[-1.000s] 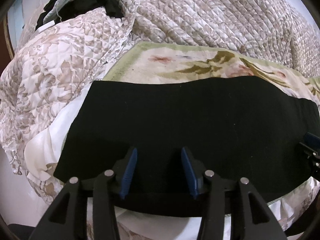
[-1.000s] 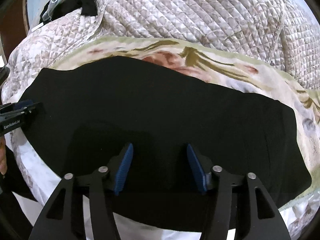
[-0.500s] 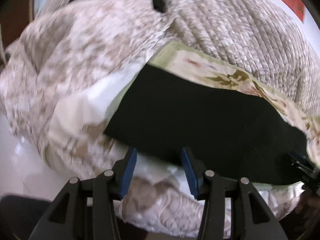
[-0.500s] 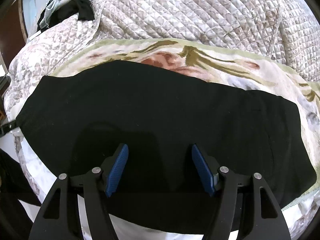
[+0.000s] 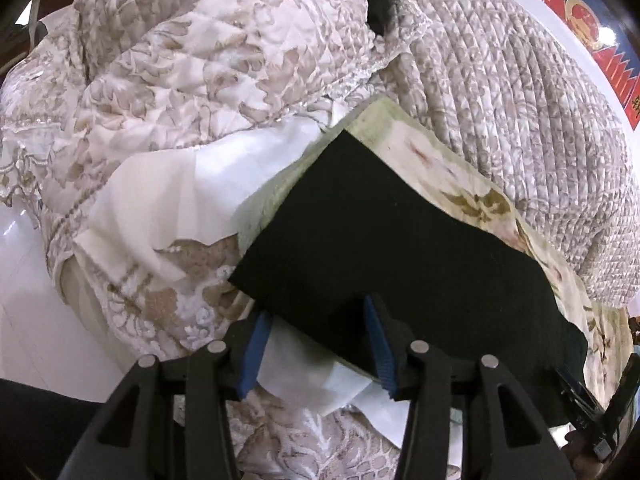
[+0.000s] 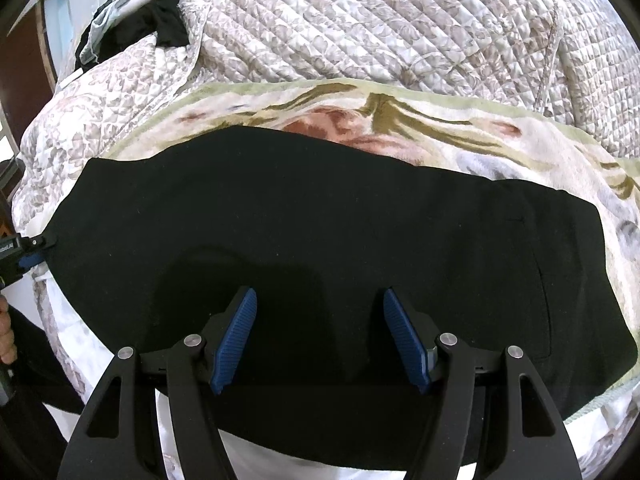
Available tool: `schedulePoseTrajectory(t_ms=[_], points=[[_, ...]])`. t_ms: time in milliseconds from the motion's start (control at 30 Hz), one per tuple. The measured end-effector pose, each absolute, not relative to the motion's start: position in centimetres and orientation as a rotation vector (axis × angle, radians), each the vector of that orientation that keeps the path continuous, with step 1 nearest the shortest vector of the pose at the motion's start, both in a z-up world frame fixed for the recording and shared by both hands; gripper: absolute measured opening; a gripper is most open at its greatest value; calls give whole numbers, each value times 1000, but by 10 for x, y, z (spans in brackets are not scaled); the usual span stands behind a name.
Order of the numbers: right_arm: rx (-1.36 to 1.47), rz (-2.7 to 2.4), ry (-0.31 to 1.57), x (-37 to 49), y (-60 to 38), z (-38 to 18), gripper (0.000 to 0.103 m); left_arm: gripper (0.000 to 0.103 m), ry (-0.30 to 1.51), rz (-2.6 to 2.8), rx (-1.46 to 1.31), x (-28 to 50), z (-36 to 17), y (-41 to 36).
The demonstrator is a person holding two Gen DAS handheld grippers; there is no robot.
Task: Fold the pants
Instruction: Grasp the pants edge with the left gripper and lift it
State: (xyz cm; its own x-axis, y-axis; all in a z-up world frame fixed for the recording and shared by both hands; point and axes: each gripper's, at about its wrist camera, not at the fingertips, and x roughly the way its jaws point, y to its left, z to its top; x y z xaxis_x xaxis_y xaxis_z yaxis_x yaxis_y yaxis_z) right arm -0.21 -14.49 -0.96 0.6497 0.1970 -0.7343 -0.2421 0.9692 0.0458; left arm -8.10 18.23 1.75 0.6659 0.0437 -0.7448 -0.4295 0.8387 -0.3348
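Note:
The black pants (image 6: 320, 216) lie flat as a long band across a floral towel (image 6: 400, 128) on the bed. My right gripper (image 6: 320, 332) hovers open over the band's near edge around its middle, with only flat cloth under its blue pads. My left gripper (image 5: 316, 344) is open at the pants' (image 5: 380, 240) left end, tilted. Its right pad is over the black cloth and its left pad over the white sheet (image 5: 168, 200). In the right wrist view the left gripper (image 6: 34, 250) shows at the band's left tip. The right gripper's (image 5: 580, 400) tips show low on the right in the left wrist view.
Quilted beige bedspreads (image 6: 360, 20) are heaped behind and left of the towel. A pile of dark clothes (image 6: 140, 20) lies at the far left corner. White floor (image 5: 24, 280) runs along the bed's left side. A hand (image 6: 6, 340) shows at the left edge.
The left gripper slid left along the near edge from the middle of the pants to their left end and rolled. The right gripper stayed in place and its jaws stand a little wider.

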Motion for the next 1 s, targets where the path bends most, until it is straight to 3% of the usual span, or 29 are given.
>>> schedulePoseTrajectory(t_ms=[167, 533, 633, 667, 1000], points=[[-62, 248, 826, -2, -144, -10, 66, 49, 731, 269, -392, -89, 36, 168], [-52, 252, 825, -1, -145, -9, 66, 48, 767, 267, -449, -67, 24, 179], [-41, 255, 823, -2, -146, -8, 66, 24, 770, 311, -412, -56, 25, 180], [-38, 255, 822, -3, -147, -8, 66, 8, 777, 323, -395, -53, 26, 181], [25, 237, 803, -2, -158, 5, 66, 6, 724, 109, -290, -30, 84, 123]])
